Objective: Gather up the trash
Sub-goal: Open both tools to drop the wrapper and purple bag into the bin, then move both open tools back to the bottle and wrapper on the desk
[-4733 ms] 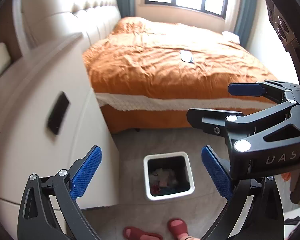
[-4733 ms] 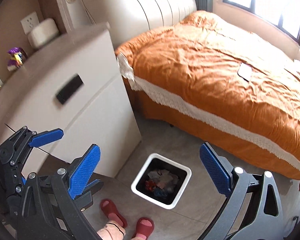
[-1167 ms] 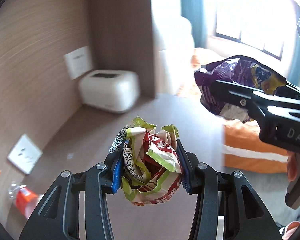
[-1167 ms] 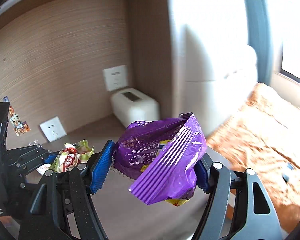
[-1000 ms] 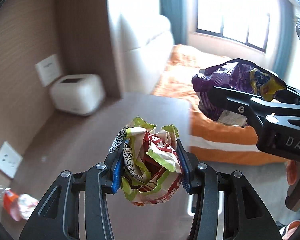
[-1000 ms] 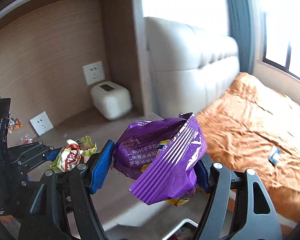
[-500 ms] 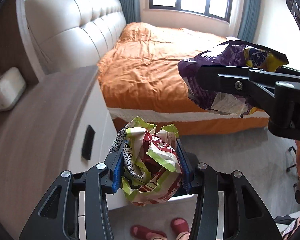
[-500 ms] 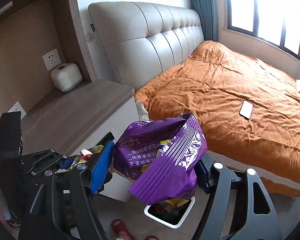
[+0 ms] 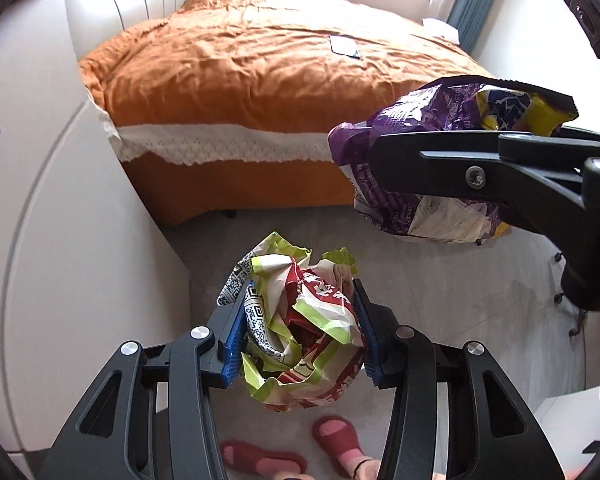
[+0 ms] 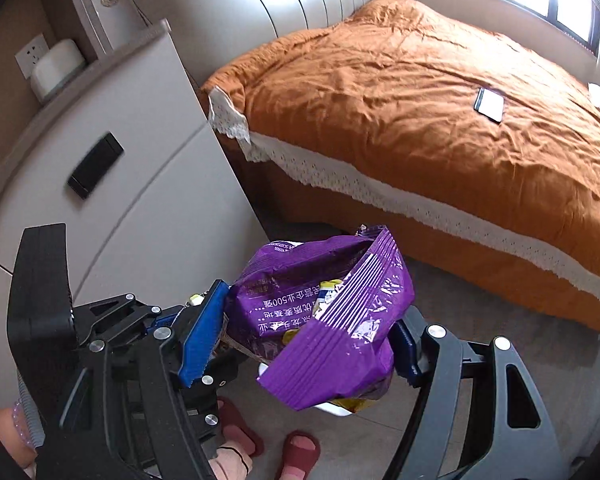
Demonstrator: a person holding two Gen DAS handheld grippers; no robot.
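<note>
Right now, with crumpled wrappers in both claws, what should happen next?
Probably lower both a little further. The left gripper clamps the crumpled green-and-red wrapper, the right gripper the purple snack bag; only a sliver of white bin rim shows beneath.

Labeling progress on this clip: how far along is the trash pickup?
Done: both pieces are picked up. In hand: left gripper clamps the crumpled green-red wrapper; right gripper clamps the purple snack bag. Left: neither is dropped yet. Only a sliver of the white bin rim shows under the bag, on the floor beside the bed.
</note>
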